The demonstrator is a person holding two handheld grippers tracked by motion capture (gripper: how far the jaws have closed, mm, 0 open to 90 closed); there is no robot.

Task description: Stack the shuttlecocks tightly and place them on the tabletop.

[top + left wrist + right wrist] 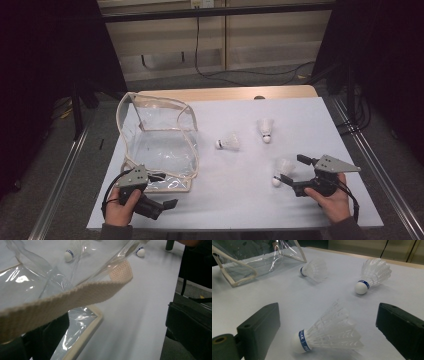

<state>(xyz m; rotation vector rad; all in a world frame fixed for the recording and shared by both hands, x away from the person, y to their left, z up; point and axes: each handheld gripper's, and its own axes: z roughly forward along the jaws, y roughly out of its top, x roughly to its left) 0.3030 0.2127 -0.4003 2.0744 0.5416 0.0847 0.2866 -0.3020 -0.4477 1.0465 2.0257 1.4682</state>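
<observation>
Your right gripper (289, 171) gapes wide around the nearest shuttlecock (329, 331) on the worktop (235, 195); your left gripper (159, 192) stands open at the clear bag (160, 145).

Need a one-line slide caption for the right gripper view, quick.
Open right claw straddling the nearest shuttlecock lying on the white table.

Your worktop (300, 130): white sheet over pale wood board, wood edge (225, 93) showing at far side. Grey floor (210, 77) beyond. Back wall: beige panels (165, 35), black cable (196, 45) hanging down, trailing across floor. Dark metal rails (60, 190) flank both sides. Surroundings left and right dim, near black.
</observation>
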